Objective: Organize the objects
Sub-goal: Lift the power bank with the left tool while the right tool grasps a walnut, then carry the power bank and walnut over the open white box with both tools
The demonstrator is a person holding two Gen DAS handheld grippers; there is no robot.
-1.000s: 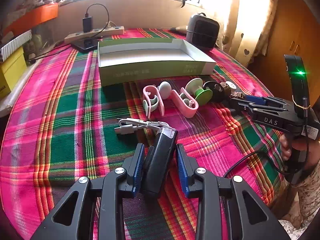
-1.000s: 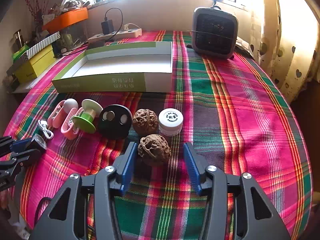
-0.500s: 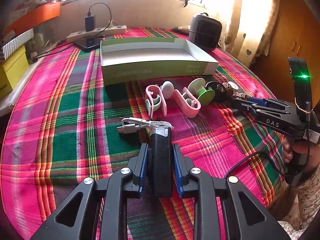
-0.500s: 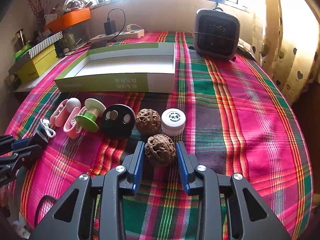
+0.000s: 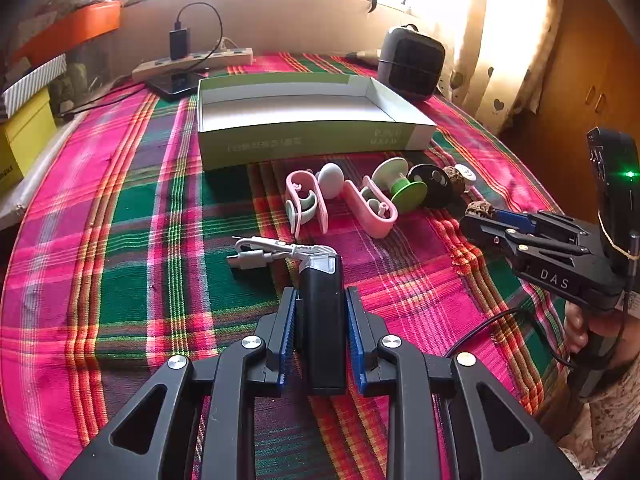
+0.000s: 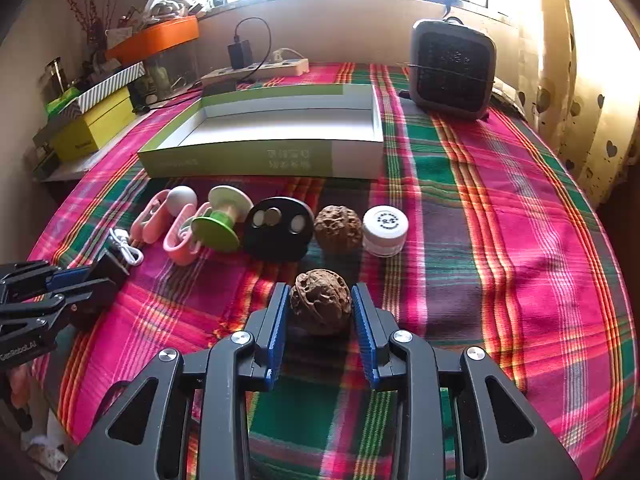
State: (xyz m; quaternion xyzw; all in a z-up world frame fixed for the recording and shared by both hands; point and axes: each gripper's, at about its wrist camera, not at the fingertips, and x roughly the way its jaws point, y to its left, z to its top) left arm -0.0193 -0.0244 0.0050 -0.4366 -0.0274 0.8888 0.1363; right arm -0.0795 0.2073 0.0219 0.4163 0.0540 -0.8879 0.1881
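Both grippers have closed in over the past second: the left gripper point(image 5: 321, 320), which had its blue pads spread wide around a black rectangular device point(image 5: 323, 320), now clamps it on both sides, and the right gripper point(image 6: 320, 312), earlier open around a walnut point(image 6: 321, 305), now presses that nut between its pads. Device and nut both sit low against the plaid tablecloth point(image 6: 500, 240); whether either is lifted clear cannot be told. A white USB cable point(image 5: 266, 252) lies coiled at the far end of the black device, touching it.

The cloth, in pink, green and dark stripes, covers a rounded table in a sunlit room. An open green-and-white shallow box point(image 6: 272, 136) sits at the table's middle, with a dark space heater point(image 6: 452, 68) to its right and a power strip point(image 6: 260, 70) with a plugged-in charger behind it. Curtains with heart cut-outs point(image 6: 592, 92) hang at right; a yellow box point(image 6: 94, 130) and an orange tray point(image 6: 154, 38) stand at left.

In a row before the box lie two pink clips point(image 6: 182, 236), one grey-white ball point(image 6: 182, 200), one green-and-white spool point(image 6: 222, 220), one black disc point(image 6: 278, 228) with three metallic spots, a second walnut point(image 6: 338, 229) and one small white jar point(image 6: 385, 230). That makes two walnuts, one gripped and one resting.
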